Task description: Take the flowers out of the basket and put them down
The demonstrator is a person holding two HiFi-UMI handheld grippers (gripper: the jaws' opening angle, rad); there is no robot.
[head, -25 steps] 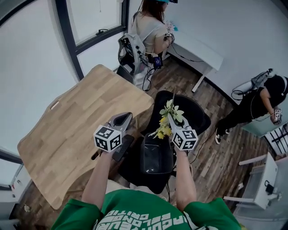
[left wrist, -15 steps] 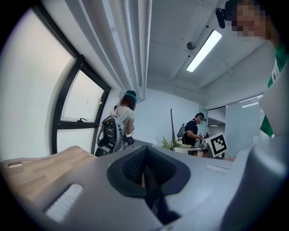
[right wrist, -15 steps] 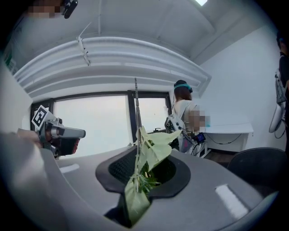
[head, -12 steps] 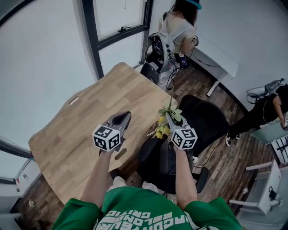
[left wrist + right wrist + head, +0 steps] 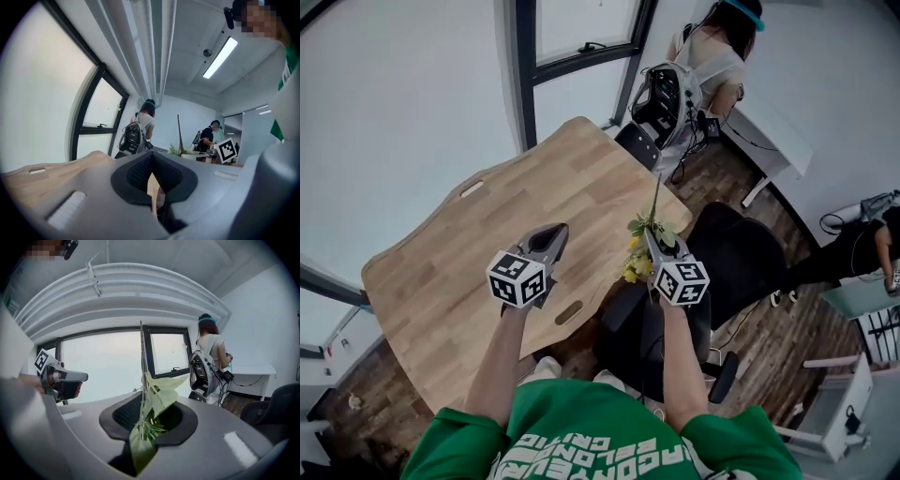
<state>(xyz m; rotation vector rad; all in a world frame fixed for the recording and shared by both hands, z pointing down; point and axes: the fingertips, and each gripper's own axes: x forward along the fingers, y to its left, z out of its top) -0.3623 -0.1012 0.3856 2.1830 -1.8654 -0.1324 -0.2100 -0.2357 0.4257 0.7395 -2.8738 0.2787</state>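
Table (image 5: pixel 459 262) swings in beneath you; flowers (image 5: pixel 636 265) reach its edge, ready to set down.
Your right gripper (image 5: pixel 655 240) pinches the stem; your left gripper (image 5: pixel 554 231) is closed, empty.

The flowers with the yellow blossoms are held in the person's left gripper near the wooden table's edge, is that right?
No, it is the right gripper that holds the flowers near the wooden table edge; the right gripper view shows the stem and leaves between its jaws. The left gripper carries nothing.
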